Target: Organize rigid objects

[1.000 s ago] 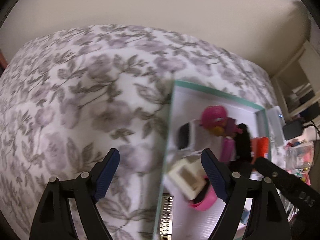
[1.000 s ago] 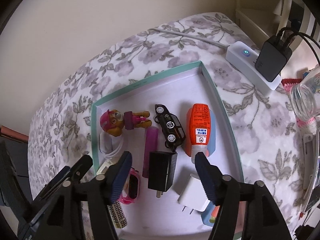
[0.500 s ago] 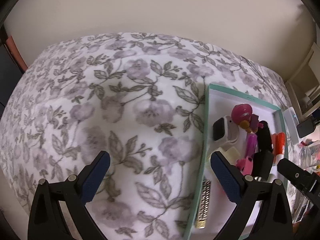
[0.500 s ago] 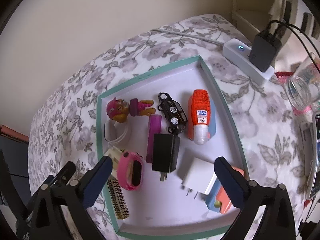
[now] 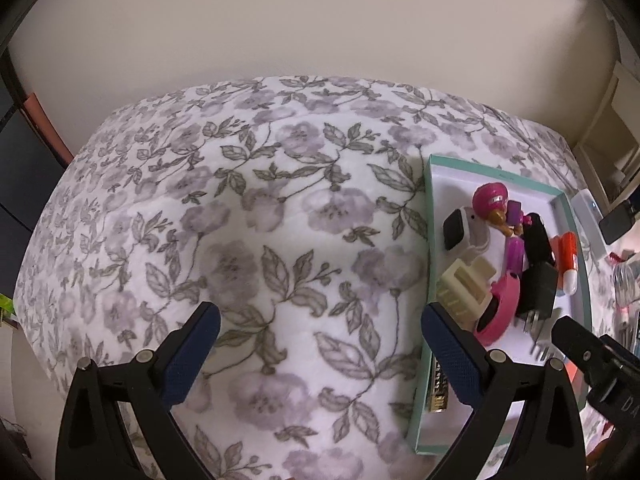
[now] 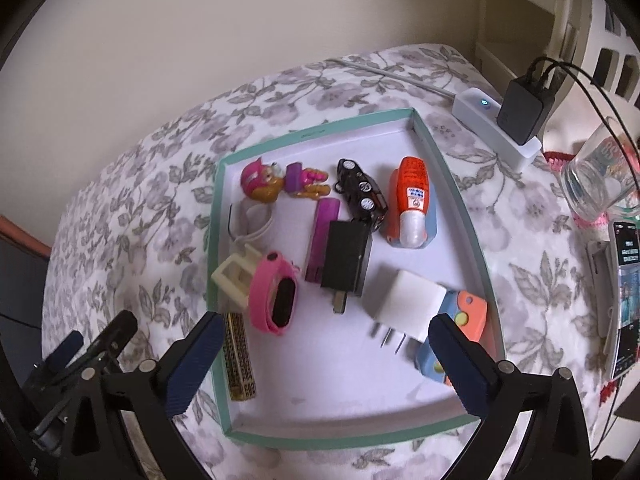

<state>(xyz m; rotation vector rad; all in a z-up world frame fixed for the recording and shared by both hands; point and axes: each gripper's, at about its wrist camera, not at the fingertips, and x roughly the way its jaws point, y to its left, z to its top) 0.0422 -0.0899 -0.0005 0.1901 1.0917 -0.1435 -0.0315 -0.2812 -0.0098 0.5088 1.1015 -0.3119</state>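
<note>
- Teal-rimmed white cardboard tray [image 6: 460,196] lies ahead of the right hand-held gripper [image 6: 324,356], jaws wide, empty.
- Left hand-held gripper [image 5: 320,350], equally wide, hovers beside it.
- Judgement: approach the white plug cube [image 6: 404,300] squarely.

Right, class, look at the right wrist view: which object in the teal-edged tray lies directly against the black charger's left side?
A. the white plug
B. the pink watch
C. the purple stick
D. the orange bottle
C: the purple stick lies lengthwise along the left edge of the black charger, while the other three sit apart from that side in the tray.
</note>
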